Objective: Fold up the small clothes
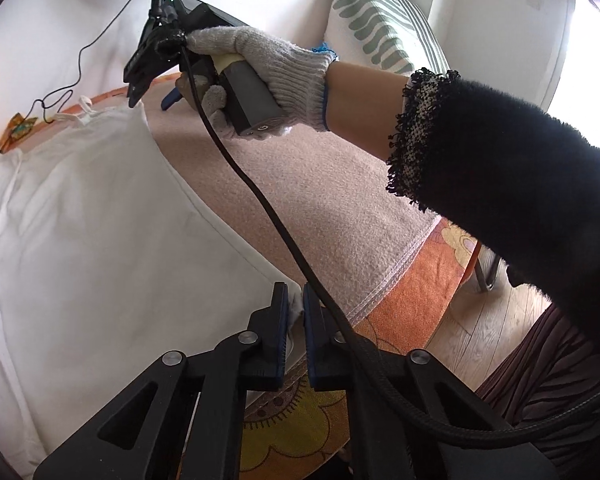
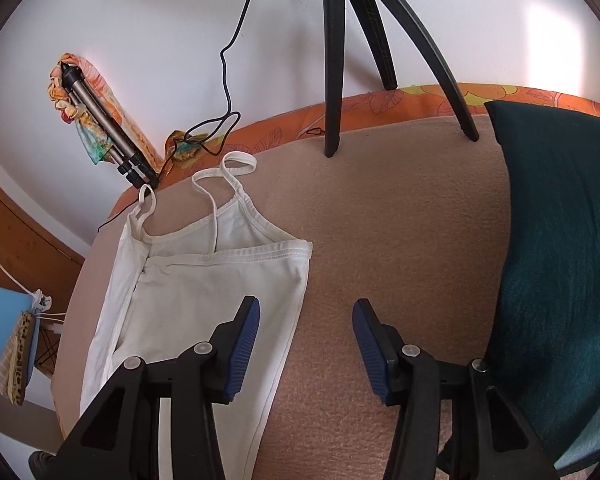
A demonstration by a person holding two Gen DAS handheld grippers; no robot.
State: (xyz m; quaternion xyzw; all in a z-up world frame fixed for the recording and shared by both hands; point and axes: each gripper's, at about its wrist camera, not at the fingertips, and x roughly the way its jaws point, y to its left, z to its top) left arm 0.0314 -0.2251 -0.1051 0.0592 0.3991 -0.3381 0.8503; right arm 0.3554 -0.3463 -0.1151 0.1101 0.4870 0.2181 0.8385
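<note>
A white strappy top (image 2: 204, 280) lies flat on the pinkish blanket (image 2: 400, 220), straps toward the wall. In the left wrist view the same white top (image 1: 100, 220) spreads to the left, and my left gripper (image 1: 296, 294) is shut on its near corner, with a tuft of white cloth showing between the pads. My right gripper (image 2: 304, 316) stands open just above the top's right edge, with nothing pinched. Its left finger is over the cloth and its right finger over bare blanket. A gloved hand (image 1: 260, 60) holds that right gripper (image 1: 152, 98) at the top's far corner.
A dark teal garment (image 2: 560, 240) lies on the blanket at the right. Black tripod legs (image 2: 334, 80) stand at the far edge, with a thin black cable (image 2: 224, 80) beside them. An orange flowered sheet (image 1: 412, 292) lies under the blanket. A striped cushion (image 1: 380, 24) leans at the back.
</note>
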